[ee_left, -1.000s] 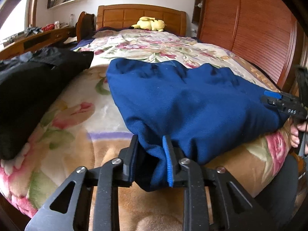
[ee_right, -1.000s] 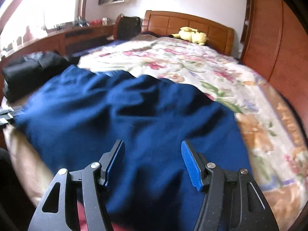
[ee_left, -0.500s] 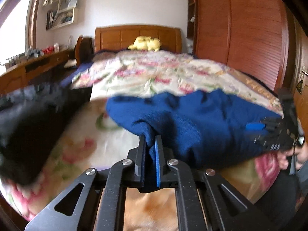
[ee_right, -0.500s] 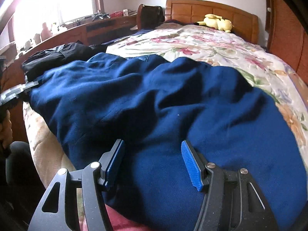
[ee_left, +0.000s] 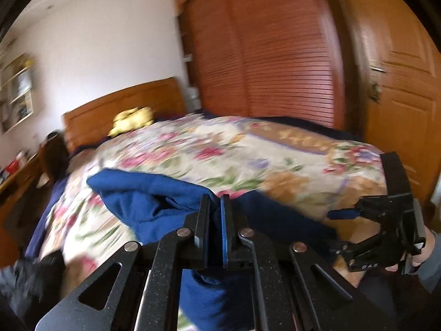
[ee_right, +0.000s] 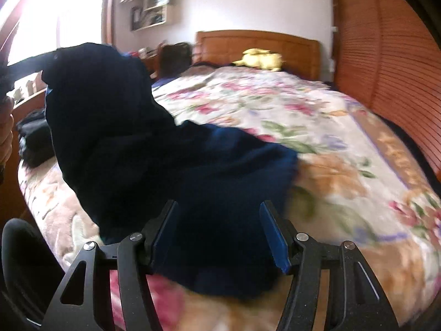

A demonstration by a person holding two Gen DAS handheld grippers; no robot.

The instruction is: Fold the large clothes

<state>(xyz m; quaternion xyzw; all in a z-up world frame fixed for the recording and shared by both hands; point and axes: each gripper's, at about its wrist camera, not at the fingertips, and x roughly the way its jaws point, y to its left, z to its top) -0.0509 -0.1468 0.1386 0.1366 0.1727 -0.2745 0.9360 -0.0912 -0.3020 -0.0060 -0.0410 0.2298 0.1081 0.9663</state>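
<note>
Beside blue garment (ee_right: 209, 171), black clothes (ee_right: 33, 135)

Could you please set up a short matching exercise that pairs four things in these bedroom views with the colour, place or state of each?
Things:
1. left tongs
2. right tongs
3. stuffed toy
4. black clothes

Descriptions:
A. yellow, lying by the headboard
B. piled near the bed's edge, on the window side
C. shut on a corner of the blue garment
D. open, with the blue garment lying between the fingers

Pairs: 1-C, 2-D, 3-A, 4-B
</note>
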